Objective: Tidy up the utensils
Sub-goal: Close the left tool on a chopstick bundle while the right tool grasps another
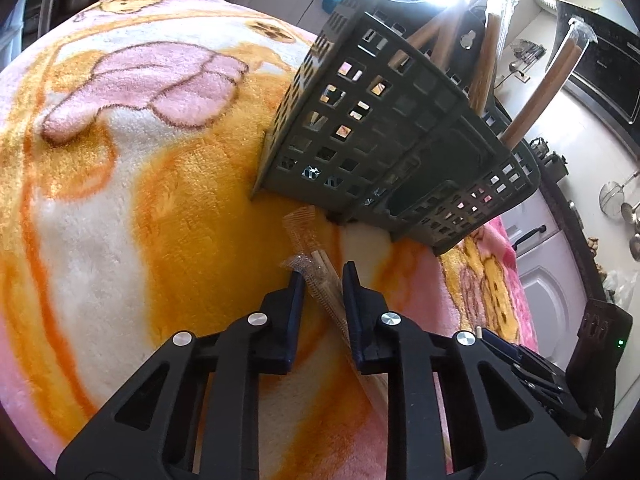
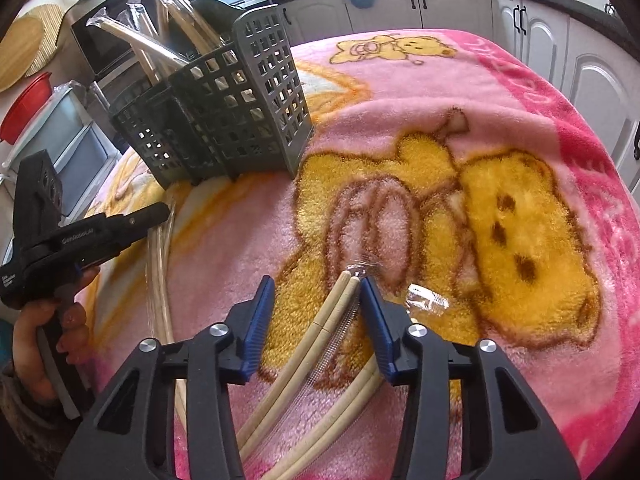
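A grey slotted utensil basket point(image 1: 380, 120) point(image 2: 240, 100) stands on the blanket, with several wrapped chopstick pairs point(image 1: 536, 92) point(image 2: 132, 40) upright in it. In the left wrist view my left gripper point(image 1: 324, 276) is shut on a wrapped chopstick pair point(image 1: 320, 280) that lies on the blanket just in front of the basket. My right gripper point(image 2: 318, 284) is open and straddles the tip of another wrapped chopstick pair point(image 2: 340, 300). That pair lies against the right finger, with a gap on the left side. One more pair point(image 2: 344, 408) lies beside it under the right finger.
A pink and orange bear-print blanket point(image 2: 500, 128) point(image 1: 120, 200) covers the table. A hand point(image 2: 40, 320) holds the left gripper body point(image 2: 80, 232) at the left edge. White kitchen cabinets point(image 2: 540, 40) stand behind, a red bowl point(image 2: 28, 108) and drawers to the left.
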